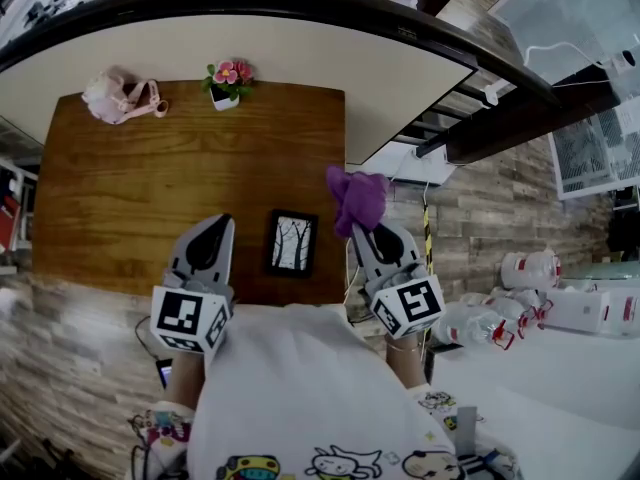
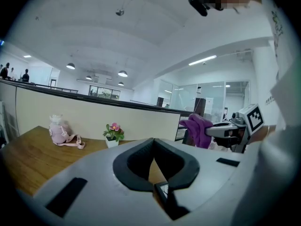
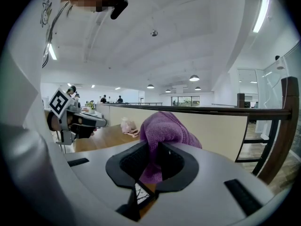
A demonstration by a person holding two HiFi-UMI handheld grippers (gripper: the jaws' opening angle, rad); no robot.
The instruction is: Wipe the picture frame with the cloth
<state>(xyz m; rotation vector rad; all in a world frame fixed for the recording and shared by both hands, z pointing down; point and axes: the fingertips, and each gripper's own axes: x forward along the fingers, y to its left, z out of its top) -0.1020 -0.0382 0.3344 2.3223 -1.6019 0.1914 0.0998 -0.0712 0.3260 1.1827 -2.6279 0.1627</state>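
A small black picture frame (image 1: 291, 242) with a tree drawing lies flat on the wooden table (image 1: 150, 188), near its front edge. My left gripper (image 1: 216, 226) hovers just left of the frame, shut and empty; in its own view the jaws (image 2: 154, 142) meet with nothing between them. Just right of the frame, my right gripper (image 1: 360, 231) is shut on a purple cloth (image 1: 357, 198) that bunches up above its tips. In the right gripper view the cloth (image 3: 162, 128) fills the gap between the jaws, and a sliver of the frame (image 3: 141, 193) shows below.
A pink plush toy (image 1: 122, 98) and a small potted flower (image 1: 228, 80) stand at the table's far edge, against a cream partition (image 1: 300, 58). Right of the table are a dark railing (image 1: 500, 118) and several spray bottles (image 1: 500, 318) on the floor.
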